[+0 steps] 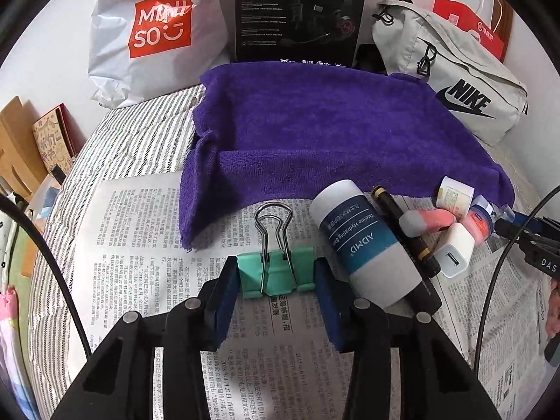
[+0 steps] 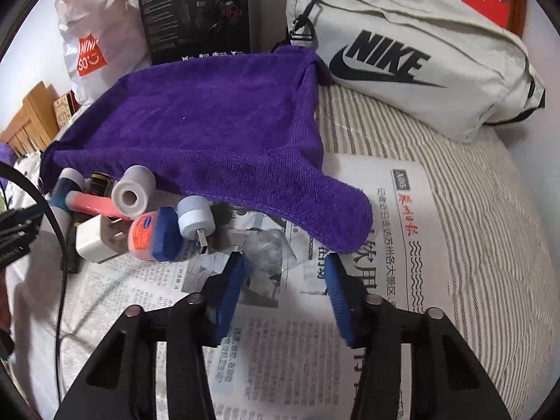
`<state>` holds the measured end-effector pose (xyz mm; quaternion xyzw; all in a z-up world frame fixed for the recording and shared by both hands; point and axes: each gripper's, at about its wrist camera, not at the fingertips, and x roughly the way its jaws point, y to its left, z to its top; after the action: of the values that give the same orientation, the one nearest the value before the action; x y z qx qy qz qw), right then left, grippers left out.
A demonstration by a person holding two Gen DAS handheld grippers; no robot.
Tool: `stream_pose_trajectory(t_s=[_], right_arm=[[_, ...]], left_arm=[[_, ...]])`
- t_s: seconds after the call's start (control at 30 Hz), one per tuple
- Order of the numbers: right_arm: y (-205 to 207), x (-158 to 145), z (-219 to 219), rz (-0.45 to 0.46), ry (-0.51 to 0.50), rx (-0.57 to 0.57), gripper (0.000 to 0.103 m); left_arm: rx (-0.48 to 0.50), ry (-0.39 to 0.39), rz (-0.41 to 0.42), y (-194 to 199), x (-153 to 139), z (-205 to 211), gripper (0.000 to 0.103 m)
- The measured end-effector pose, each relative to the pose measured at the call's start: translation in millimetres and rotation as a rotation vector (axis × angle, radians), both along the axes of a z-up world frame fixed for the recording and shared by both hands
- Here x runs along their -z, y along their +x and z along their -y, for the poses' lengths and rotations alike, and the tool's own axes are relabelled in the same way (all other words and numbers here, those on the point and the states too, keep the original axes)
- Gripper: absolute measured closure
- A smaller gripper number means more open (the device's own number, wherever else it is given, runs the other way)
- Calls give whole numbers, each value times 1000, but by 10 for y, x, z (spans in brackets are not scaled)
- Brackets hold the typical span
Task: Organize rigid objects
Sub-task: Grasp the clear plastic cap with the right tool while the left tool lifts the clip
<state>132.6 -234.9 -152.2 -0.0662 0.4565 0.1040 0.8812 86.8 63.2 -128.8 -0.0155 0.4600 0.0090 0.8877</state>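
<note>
1. The left gripper (image 1: 278,280) is closed part-way on a mint-green binder clip (image 1: 276,273); its two blue pads press the clip's two ends.
2. The clip lies on a newspaper (image 1: 140,231) spread over a striped bedcover (image 1: 140,133), and its wire handles point away from the camera toward a purple towel (image 1: 315,133).
3. The left gripper slants down at the newspaper, with its black linkage filling the bottom of the left wrist view.
4. The right gripper (image 2: 285,273) stands part-way open with nothing pressed between its pads; a crumpled clear plastic wrapper (image 2: 266,248) lies just beyond the gap, and I cannot tell whether the left pad touches it.
5. No earlier picture is given for the right gripper, and the pads look sharp against the newspaper below them.
6. The right gripper also slants down at the paper, near the towel's drooping front corner.
7. The remaining small items crowd together at the towel's front edge: a white-and-blue lotion bottle (image 1: 364,241), a black pen (image 1: 402,231), a pink tube (image 1: 430,220), a white USB charger (image 1: 455,255), a pink jar with a blue lid (image 2: 154,234), a white roll (image 2: 133,190) and a small USB lamp (image 2: 196,218).
8. Behind the towel stand a MINISO bag (image 1: 154,35), a black headset box (image 1: 297,14) and a grey Nike bag (image 2: 402,56).
</note>
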Motion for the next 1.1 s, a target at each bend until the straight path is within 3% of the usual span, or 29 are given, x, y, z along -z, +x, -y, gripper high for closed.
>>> stream_pose_trajectory(t_s=[0.13,0.47,0.87,0.9,0.93,0.97,1.1], right_arm=[[-8,-2,-8,31,4,-26,75],[-138,-120,179,11,72,-15,75],[-219,-393,178,45,103,-39,75],[-225,-415,173,50,109,-44,75],[-225,-429,162,54,114,-50,75],[-213,-433,142,55,115,-58,75],[-204,-380,86,42,103,-75,75]], left_arm=[[0,-3,-3,-2,-1,-6,62],[-33,-49,-6,-132,-80,-100,62],[-42,-66,28,-235,-381,-137,63],[-40,-60,32,-234,-407,-132,67],[-35,-60,32,-223,-418,-127,80],[-32,-60,16,-192,-395,-124,83],[-31,-43,13,-175,-292,-128,80]])
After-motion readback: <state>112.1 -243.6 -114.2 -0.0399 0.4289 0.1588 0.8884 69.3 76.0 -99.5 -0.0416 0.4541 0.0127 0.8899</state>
